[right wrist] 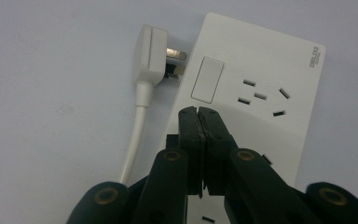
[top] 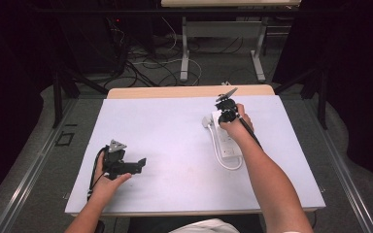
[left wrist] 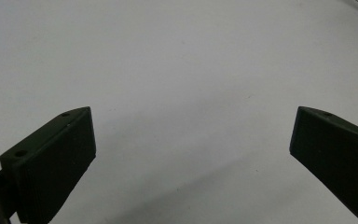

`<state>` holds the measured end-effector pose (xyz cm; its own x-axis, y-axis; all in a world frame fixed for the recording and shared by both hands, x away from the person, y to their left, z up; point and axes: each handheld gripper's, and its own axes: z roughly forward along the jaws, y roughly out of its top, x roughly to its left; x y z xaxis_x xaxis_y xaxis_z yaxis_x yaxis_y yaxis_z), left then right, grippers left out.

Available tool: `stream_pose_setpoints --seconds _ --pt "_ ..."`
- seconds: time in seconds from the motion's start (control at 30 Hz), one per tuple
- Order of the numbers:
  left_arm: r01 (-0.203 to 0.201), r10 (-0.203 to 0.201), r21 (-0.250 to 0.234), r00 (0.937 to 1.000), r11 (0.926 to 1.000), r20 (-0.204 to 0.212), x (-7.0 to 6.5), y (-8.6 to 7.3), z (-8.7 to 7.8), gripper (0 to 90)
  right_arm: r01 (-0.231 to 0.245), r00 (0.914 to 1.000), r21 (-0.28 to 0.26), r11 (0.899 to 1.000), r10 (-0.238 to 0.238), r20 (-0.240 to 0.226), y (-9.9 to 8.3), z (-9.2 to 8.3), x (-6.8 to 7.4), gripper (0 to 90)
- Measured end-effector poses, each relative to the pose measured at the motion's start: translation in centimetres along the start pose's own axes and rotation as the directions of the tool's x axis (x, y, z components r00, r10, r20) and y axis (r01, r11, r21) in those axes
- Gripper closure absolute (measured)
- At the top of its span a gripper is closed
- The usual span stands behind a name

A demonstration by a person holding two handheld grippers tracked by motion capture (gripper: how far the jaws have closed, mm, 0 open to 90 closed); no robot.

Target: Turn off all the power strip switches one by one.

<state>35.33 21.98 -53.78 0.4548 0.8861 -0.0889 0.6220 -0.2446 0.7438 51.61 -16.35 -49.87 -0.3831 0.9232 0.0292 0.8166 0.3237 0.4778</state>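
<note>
A white power strip lies flat on the white table, with a rectangular switch at its near end and socket holes beside it. Its white plug lies on its side just left of the strip, prongs toward it, with the cord trailing back. My right gripper hovers over the strip just below the switch, jaws shut together with nothing between them. In the high view the strip sits right of centre under the right gripper. My left gripper rests at the front left, open over bare table.
The cord loops at the strip's near end. The white sheet covers the table, whose wooden back edge shows beyond it. Past the table stand another table's legs and loose cables on the floor.
</note>
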Motion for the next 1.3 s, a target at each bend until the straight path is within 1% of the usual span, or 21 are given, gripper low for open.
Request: stream_pose_setpoints --seconds 0.03,0.07,0.13,0.17,0.2,0.3,0.33,0.4,0.43,0.5,0.6,0.7,0.8,0.87,0.93,0.97,1.0,1.07,1.2,1.23,1.3 --pt "-0.008 0.008 0.001 1.0 1.0 -0.002 0.1 0.0 0.0 0.3 -0.001 1.0 0.002 1.0 0.001 0.005 0.0 0.1 0.1 88.8" --pt "0.0 0.0 0.003 1.0 1.0 0.0 0.0 0.0 0.0 0.3 -0.007 1.0 -0.015 1.0 0.007 0.001 0.0 0.2 0.1 88.9" --pt "0.005 -0.005 -0.005 1.0 1.0 -0.001 0.0 0.0 0.0 0.3 0.004 1.0 -0.009 1.0 -0.004 0.007 0.1 0.3 0.2 88.9" --pt "0.008 -0.008 -0.004 1.0 1.0 -0.001 0.0 0.0 0.0 0.3 -0.016 0.9998 -0.002 1.0 0.016 0.008 0.1 0.3 0.4 89.0" --pt "0.009 -0.009 -0.004 1.0 1.0 0.0 0.0 0.0 0.0 0.3 -0.017 0.9998 -0.001 1.0 0.017 0.007 0.2 0.4 0.5 89.0" --pt "0.006 -0.006 -0.005 1.0 1.0 -0.001 0.0 0.0 0.0 0.3 -0.009 0.9999 0.0 1.0 0.009 0.007 0.2 0.5 0.3 89.0" --pt "0.0 0.0 -0.004 1.0 1.0 -0.003 0.0 0.0 0.0 0.3 -0.019 0.9998 0.002 1.0 0.019 0.008 0.2 0.6 0.4 89.0" --pt "0.009 -0.009 -0.004 1.0 1.0 -0.001 0.0 0.0 0.0 0.3 -0.017 0.9998 0.0 1.0 0.017 0.011 0.2 0.8 0.2 89.0" --pt "0.009 -0.009 -0.004 1.0 1.0 -0.001 0.0 0.0 0.0 0.3 -0.018 0.9998 -0.014 1.0 0.018 0.007 0.2 0.9 0.2 88.9" --pt "0.011 -0.011 -0.005 0.9999 0.9999 -0.001 0.0 -0.1 0.0 0.3 -0.013 0.9999 -0.001 1.0 0.013 0.009 0.2 0.9 0.0 88.9" --pt "0.01 -0.01 0.004 1.0 0.9999 0.001 0.0 0.0 -0.1 0.3 -0.019 0.9998 0.003 1.0 0.019 0.006 0.3 1.0 0.0 88.8" --pt "0.002 -0.002 -0.005 1.0 1.0 -0.003 0.1 -0.1 -0.1 0.3 -0.034 0.9994 -0.005 0.999 0.034 0.004 0.3 1.3 0.1 88.8" --pt "0.009 -0.009 -0.004 1.0 0.9999 0.0 0.0 -0.1 -0.1 0.3 -0.032 0.9995 -0.011 0.999 0.032 0.006 0.2 1.5 0.3 89.1" --pt "0.009 -0.009 -0.003 1.0 1.0 0.0 0.0 -0.1 -0.1 0.3 -0.008 0.9999 0.001 1.0 0.008 0.014 0.2 1.3 0.4 89.2" --pt "-0.001 0.001 0.003 1.0 1.0 -0.002 0.0 -0.1 -0.1 0.3 0.002 0.9999 -0.007 1.0 -0.002 0.015 0.1 1.4 0.4 89.2" --pt "0.001 0.0 0.002 1.0 1.0 -0.002 0.0 -0.1 -0.1 0.3 -0.013 0.9997 -0.005 1.0 0.013 0.019 0.1 1.4 0.5 89.2" --pt "0.001 -0.001 0.0 1.0 1.0 -0.001 0.0 -0.1 -0.1 0.3 -0.006 0.9998 -0.007 1.0 0.006 0.018 0.1 1.4 0.4 89.2" --pt "0.001 -0.001 0.003 1.0 1.0 -0.002 0.0 -0.1 -0.1 0.3 -0.033 0.9992 -0.007 0.999 0.033 0.022 0.1 1.4 0.5 89.2" --pt "0.001 -0.001 0.003 1.0 1.0 -0.003 0.0 -0.1 0.0 0.3 -0.036 0.9993 -0.013 0.999 0.036 0.013 0.0 1.4 0.4 89.3" --pt "0.001 -0.001 0.003 1.0 1.0 -0.003 0.0 -0.1 0.0 0.3 -0.021 0.9998 -0.019 1.0 0.021 0.002 -0.1 1.4 0.2 89.4" --pt "-0.002 0.002 0.003 1.0 1.0 -0.003 0.0 -0.1 0.0 0.3 -0.042 0.9991 -0.013 0.999 0.042 0.0 -0.1 1.4 0.2 89.6"
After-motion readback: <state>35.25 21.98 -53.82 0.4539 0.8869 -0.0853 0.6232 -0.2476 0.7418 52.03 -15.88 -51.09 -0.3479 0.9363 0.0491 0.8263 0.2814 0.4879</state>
